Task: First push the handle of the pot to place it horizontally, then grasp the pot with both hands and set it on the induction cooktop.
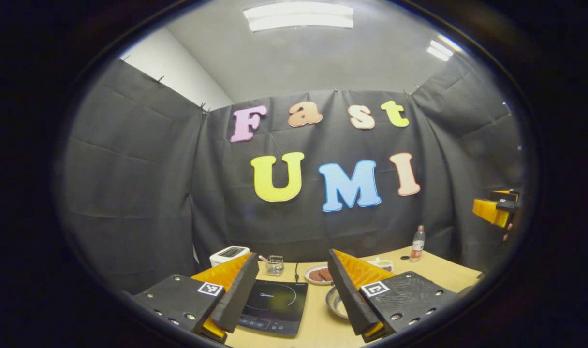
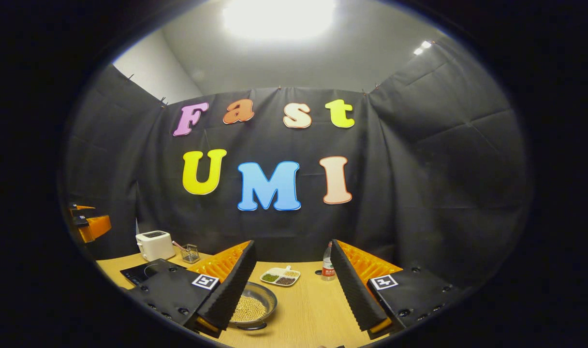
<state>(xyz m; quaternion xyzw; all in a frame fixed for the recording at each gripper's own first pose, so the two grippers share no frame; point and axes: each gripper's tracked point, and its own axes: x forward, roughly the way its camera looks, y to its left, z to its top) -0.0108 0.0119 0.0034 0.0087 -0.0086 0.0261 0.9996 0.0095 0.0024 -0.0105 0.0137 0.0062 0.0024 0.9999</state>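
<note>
You hold both grippers up high above the light wooden surface (image 2: 308,309), and they point level at the black cloth wall.

Your left gripper (image 1: 291,295) has its jaws wide open with nothing between them. Below it lies the flat black induction cooktop (image 1: 274,307) with a glass top. Just to the right of the cooktop sits the round silver metal pot (image 1: 336,302), partly hidden behind your right finger. In the left gripper view your other gripper pokes in at the far right edge, up in the air.

Your right gripper (image 2: 294,290) also has its jaws wide open and empty. In the right gripper view the pot is full of small yellow beans, and its dark handle sits at the near rim. The pot rests on the surface beside the cooktop, not on it.

Farther back you see a white toaster (image 2: 154,245), a small clear glass cup (image 2: 190,253), a white tray of beans (image 2: 280,276) and a plastic bottle with a red label (image 2: 328,268). A white plate with brown round patties (image 1: 318,274) sits behind the pot.
</note>
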